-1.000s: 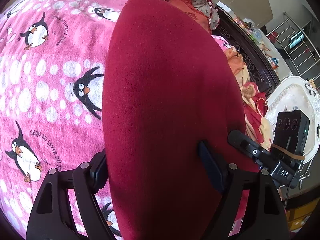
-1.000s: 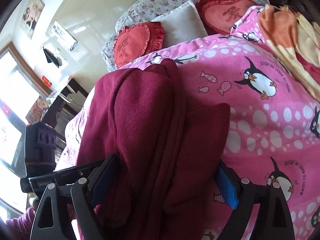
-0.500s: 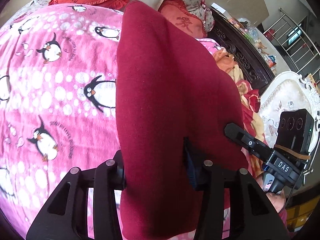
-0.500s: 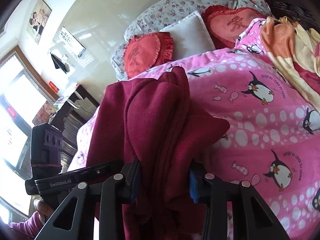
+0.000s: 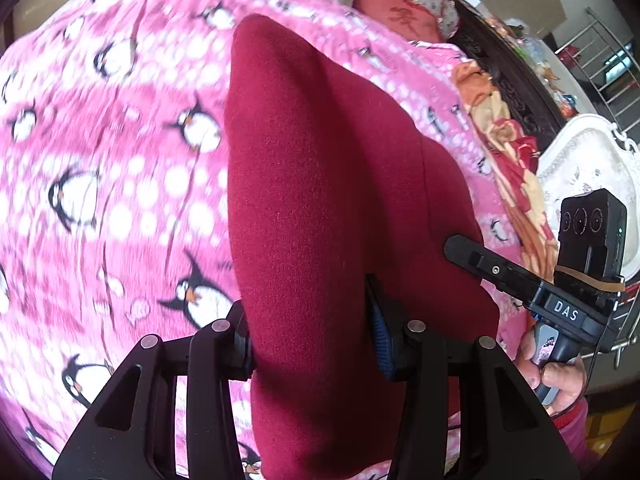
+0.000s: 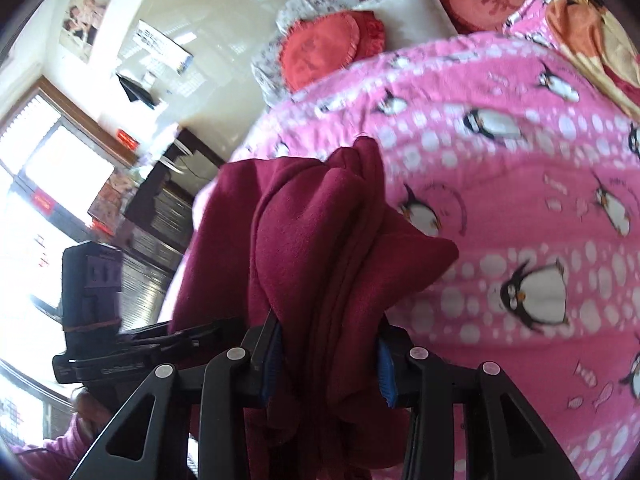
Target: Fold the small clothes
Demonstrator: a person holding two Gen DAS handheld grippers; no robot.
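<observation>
A dark red fleece garment (image 5: 320, 184) is held up above the pink penguin blanket (image 5: 100, 168) on the bed. My left gripper (image 5: 310, 336) is shut on one side of the garment, which fills the gap between its fingers. My right gripper (image 6: 326, 354) is shut on a bunched, folded thickness of the same garment (image 6: 320, 240). Each gripper shows in the other's view: the right one in the left wrist view (image 5: 560, 280), the left one in the right wrist view (image 6: 100, 320). The garment's lower edge is hidden behind the fingers.
Red heart cushions (image 6: 324, 48) and a white pillow (image 6: 412, 12) lie at the head of the bed. An orange patterned blanket (image 5: 508, 148) lies along the bed's right side, with a dark carved bed frame (image 5: 512, 92) and a white ornate chair (image 5: 592, 168) beyond.
Both grippers closed from open onto the red garment, then lifted it. The garment now hangs higher and more bunched, and the view of the bed has shifted.
</observation>
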